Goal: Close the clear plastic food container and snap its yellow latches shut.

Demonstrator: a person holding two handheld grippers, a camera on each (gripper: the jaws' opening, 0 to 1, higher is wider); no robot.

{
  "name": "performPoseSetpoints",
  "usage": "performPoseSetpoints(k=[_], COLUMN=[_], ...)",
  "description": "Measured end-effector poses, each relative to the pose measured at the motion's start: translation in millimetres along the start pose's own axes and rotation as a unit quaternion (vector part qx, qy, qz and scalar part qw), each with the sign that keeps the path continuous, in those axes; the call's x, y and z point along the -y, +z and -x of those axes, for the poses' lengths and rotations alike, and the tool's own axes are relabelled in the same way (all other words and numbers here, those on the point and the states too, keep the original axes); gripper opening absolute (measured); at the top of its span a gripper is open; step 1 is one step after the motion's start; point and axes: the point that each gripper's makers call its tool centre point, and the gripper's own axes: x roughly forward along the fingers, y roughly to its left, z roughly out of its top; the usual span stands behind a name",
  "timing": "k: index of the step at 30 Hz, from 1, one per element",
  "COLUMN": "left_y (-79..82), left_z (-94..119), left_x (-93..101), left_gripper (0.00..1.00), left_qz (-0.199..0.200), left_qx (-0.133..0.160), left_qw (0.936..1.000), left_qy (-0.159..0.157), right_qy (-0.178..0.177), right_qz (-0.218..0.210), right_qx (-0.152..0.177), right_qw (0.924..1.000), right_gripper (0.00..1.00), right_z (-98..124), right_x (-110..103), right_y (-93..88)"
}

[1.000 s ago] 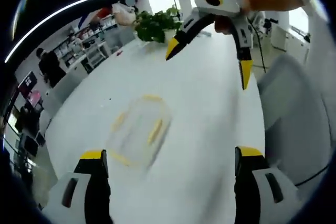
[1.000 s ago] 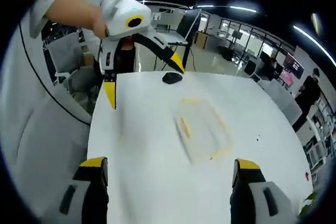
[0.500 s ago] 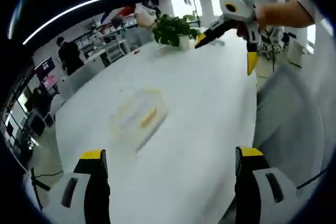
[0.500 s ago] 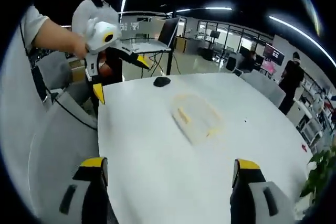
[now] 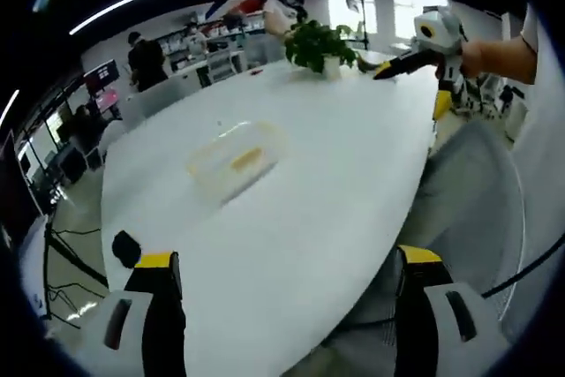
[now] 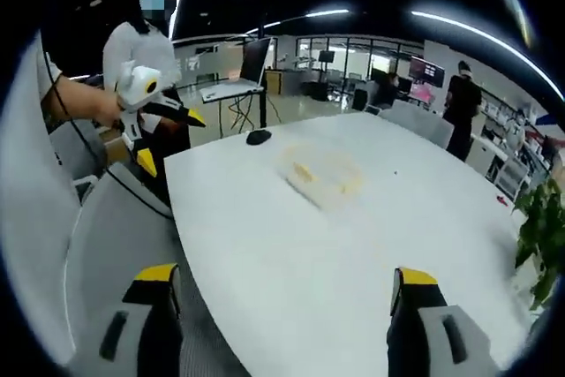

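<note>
With my left gripper (image 5: 278, 284) and right gripper (image 6: 278, 297) both spread wide and empty, the food container (image 5: 236, 160) sits alone, well away on the tabletop (image 5: 335, 200), looking shut.

The container (image 5: 237, 158) is seen too small and blurred — whether its latches (image 6: 305, 171) are snapped cannot be told.

No text, label, brand, number or sign can be read in either view; the screens on the far walls are too small and blurred to make out
</note>
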Motion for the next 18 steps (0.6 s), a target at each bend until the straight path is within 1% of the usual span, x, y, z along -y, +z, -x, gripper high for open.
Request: performPoseSetpoints(k=[1,3,4,5,8,10,11,13,18], left_y=[-1.5,-5.2,-6.3,-6.0,-8.9,-9.9,-11.8,-16.2,-18.9], left_z=[2,4,6,8,11,13,14,14,13], left_x=[2.6,8.8,10.0,10.1,9.4,11.9,13.3,13.5,14.9], left_gripper=[0.97,0.98,0.98,0.98,0.97,0.97,0.97,0.97,0.96], left_qz=[0.005,0.016,0.023,0.032,0.046,0.054,0.059,0.058,0.063], left_qx=[0.003,0.005,0.009,0.016,0.021,0.025,0.025,0.023,0.019], left_qw=[1.0,0.9999,0.9997,0.9993,0.9985,0.998,0.9977,0.9977,0.9974], left_qy=[0.002,0.002,0.007,0.012,0.023,0.023,0.023,0.027,0.027], right_qy=[-0.006,-0.013,-0.014,-0.016,-0.021,-0.023,-0.026,-0.024,-0.027], right_qz=[-0.004,-0.025,-0.04,-0.044,-0.048,-0.053,-0.059,-0.062,-0.069], right_qx=[0.005,0.011,0.013,0.016,0.024,0.024,0.03,0.026,0.023], right_qw=[1.0,0.9995,0.999,0.9988,0.9983,0.998,0.9975,0.9974,0.997], right_gripper=[0.99,0.99,0.99,0.99,0.99,0.99,0.99,0.99,0.99], right_z=[3,9,13,15,24,28,30,31,31], right_x=[1,0,-2,-3,-9,-13,-15,-18,-18], right_y=[-2.6,-10.7,-15.7,-18.4,-23.5,-25.8,-25.5,-29.3,-34.6])
